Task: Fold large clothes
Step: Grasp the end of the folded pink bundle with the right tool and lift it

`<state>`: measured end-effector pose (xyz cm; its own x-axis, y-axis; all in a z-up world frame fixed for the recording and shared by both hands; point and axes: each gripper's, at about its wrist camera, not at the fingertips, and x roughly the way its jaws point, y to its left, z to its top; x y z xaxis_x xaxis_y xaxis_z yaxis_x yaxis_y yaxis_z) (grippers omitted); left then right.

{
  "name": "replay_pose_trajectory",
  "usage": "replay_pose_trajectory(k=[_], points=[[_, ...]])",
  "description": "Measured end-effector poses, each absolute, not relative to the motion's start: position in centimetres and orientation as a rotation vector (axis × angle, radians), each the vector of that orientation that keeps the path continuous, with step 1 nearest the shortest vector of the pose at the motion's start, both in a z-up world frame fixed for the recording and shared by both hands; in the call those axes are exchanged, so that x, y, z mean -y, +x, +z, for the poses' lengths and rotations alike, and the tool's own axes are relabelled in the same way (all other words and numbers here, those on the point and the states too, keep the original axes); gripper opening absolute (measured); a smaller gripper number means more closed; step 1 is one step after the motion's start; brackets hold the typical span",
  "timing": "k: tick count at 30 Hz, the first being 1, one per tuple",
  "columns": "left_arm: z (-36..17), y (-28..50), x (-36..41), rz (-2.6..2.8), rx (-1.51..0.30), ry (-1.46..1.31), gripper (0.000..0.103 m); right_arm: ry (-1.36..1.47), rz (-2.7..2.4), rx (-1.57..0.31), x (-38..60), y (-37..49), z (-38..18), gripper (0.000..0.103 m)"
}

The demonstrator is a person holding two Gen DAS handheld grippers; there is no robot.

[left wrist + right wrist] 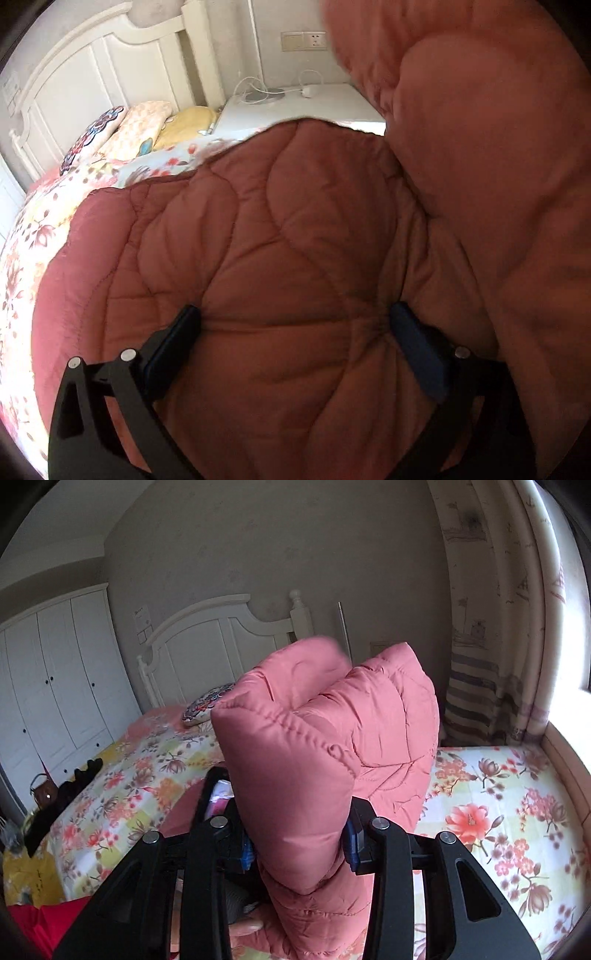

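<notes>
A large pink quilted padded coat (pixel 280 236) lies on the flowered bed. My left gripper (pixel 295 325) is open wide, its two fingers pressed down on the coat's flat body, one on each side of a puffed panel. A lifted fold of the same coat (pixel 480 155) hangs at the right of that view. My right gripper (pixel 299 845) is shut on a thick folded part of the coat (pixel 325 738) and holds it up above the bed, so the fabric stands up between the fingers.
The flowered bedsheet (pixel 498 812) covers the bed. Pillows (pixel 147 129) lie by the white headboard (pixel 92 74). A white nightstand (pixel 332 103) with cables stands beyond. A white wardrobe (pixel 55 672), dark clothes (pixel 66 790) at the bed's left edge, and a curtain (pixel 498 627) show in the right wrist view.
</notes>
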<state>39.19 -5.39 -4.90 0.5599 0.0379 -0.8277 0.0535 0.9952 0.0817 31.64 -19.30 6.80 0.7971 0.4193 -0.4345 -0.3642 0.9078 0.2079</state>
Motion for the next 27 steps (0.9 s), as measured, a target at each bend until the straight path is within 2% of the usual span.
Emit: replay_pose_trajectory(k=[7,13,18,27], points=[[-2.1,38.9,0.3,0.150,-0.917,0.176,0.101,0.141,0.398,-0.485,20.2,31.1,7.7,0.037],[-3.0,40.2,-5.0,0.223,-0.950,0.124,0.101,0.084,0.418,-0.455,18.2,30.6,9.7,0.037],[-4.9,40.8,-4.4,0.186,-0.964,0.106,0.101,0.047,0.498,-0.456,14.3,31.0,10.1,0.037],[-5.6,40.1,-5.8,0.144,-0.939,-0.008,0.101,0.229,0.798,-0.597,9.3,33.9,6.1,0.037]])
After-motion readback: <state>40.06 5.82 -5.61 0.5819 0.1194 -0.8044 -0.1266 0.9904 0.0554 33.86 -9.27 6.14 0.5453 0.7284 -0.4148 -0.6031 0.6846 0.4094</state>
